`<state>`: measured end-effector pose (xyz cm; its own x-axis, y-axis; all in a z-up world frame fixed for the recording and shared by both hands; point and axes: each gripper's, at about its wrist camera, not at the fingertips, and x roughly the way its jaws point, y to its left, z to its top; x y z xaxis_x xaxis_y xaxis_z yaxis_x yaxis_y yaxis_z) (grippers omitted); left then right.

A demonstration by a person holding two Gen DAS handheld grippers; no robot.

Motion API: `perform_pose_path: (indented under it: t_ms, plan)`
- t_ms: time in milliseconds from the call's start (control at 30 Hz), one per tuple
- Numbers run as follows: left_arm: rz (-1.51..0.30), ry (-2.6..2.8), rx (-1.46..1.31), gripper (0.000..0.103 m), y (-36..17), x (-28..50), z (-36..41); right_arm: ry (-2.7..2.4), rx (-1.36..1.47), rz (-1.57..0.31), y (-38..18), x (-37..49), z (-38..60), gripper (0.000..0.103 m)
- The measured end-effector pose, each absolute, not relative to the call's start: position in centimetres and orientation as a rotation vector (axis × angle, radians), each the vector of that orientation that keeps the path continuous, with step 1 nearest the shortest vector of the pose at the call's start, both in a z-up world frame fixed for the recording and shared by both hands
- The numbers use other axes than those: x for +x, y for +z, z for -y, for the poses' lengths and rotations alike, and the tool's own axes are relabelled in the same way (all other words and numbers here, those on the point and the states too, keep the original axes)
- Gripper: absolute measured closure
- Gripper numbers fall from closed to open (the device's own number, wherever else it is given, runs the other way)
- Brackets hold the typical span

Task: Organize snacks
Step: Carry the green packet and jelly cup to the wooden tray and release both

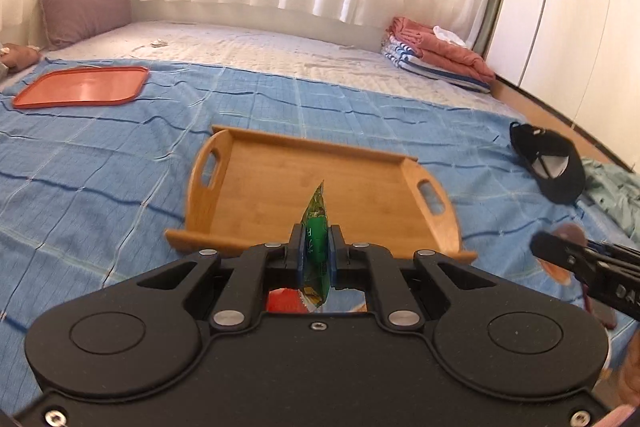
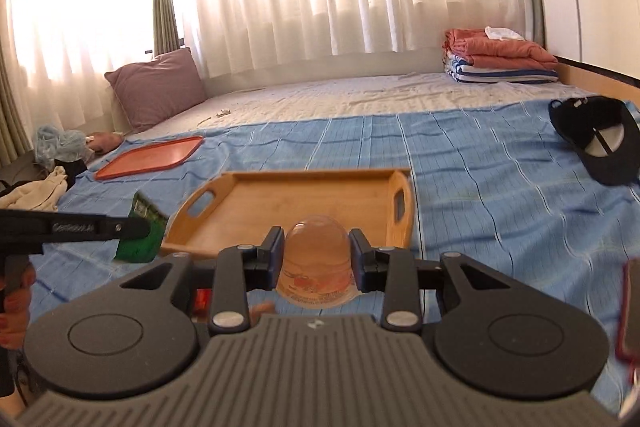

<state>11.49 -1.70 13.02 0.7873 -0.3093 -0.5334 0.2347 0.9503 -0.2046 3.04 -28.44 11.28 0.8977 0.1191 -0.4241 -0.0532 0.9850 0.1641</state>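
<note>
Both grippers are carrying snacks: the left gripper [image 1: 316, 247] is pinching a green packet [image 1: 316, 227], the right gripper [image 2: 318, 251] is clamping a jelly cup [image 2: 316, 263], the empty wooden tray [image 2: 280, 203] lying just ahead of both.

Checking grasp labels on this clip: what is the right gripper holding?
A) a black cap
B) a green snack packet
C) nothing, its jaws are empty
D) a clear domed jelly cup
D: in the right wrist view the right gripper has its jaws closed on the clear domed jelly cup, while the green snack packet sits in the left gripper, near the wooden tray.
</note>
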Motion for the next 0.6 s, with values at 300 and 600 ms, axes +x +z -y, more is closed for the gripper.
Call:
perform_pose_path:
  t_ms: [300, 600]
  plan:
    - [-0.681, -0.379, -0.161, 0.092, 12.3, 19.0, 4.6, 0.128, 0.166, -0.524, 10.7, 12.0, 28.9, 0.064]
    - [-0.765, -0.376, -0.141, 0.092, 7.5, 24.9, 7.2, 0.104, 0.162, -0.678, 5.2, 18.7, 29.0, 0.064]
